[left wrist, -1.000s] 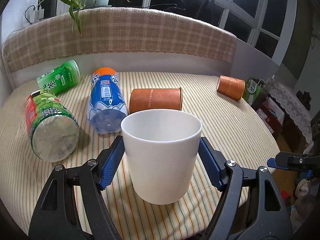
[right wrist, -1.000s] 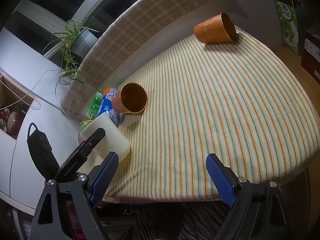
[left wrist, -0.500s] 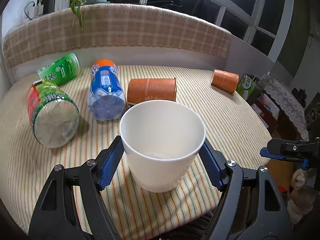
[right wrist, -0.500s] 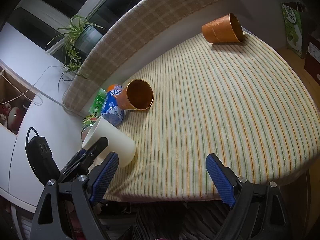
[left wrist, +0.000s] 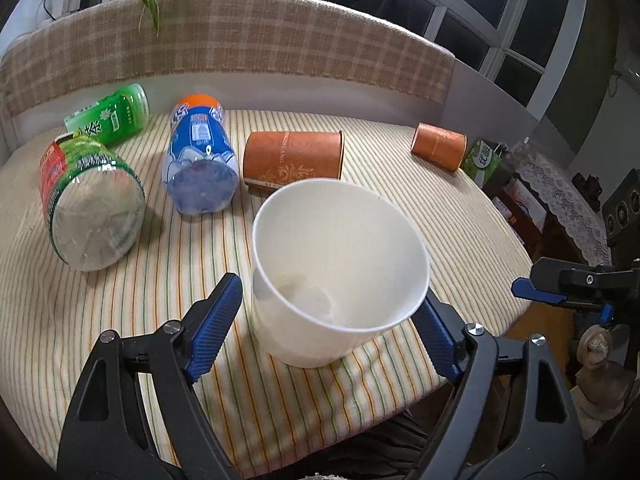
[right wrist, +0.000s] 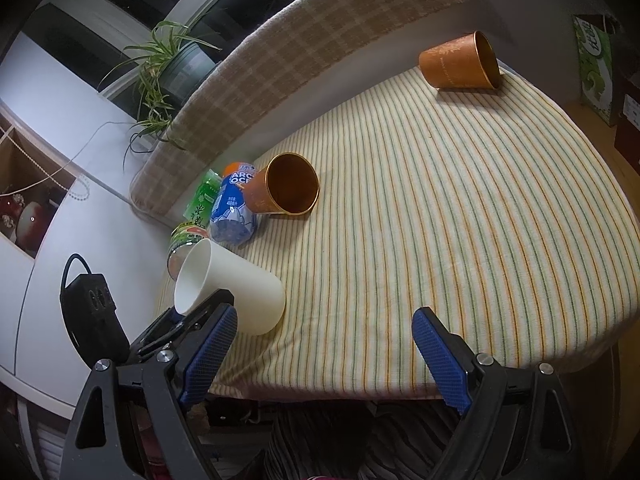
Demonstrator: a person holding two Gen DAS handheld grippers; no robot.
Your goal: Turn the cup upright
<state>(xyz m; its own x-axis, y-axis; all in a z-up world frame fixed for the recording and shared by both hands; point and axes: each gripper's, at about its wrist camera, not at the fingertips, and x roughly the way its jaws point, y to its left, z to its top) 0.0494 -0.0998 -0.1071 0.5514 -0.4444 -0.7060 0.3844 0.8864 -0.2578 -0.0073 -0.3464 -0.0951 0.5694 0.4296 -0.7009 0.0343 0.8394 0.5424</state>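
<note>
The white cup [left wrist: 340, 276] stands mouth-up near the front edge of the striped counter [left wrist: 460, 208], a plain, smooth, tapering cup, empty inside. The left tongs [left wrist: 328, 320] are apart around it; the left pad clears the wall, though the right pad's contact is hard to judge, so dragging back could tip it off. The right tongs [right wrist: 324, 354] hang open and empty.

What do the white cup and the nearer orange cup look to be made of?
White cup: looks like paper or thin plastic, matte, with a thin plain rim; it could also be ceramic. Nearer orange cup: probably printed paper outside, given the matte scrollwork, with a glossy coppery lining that suggests foil or metal.
</note>
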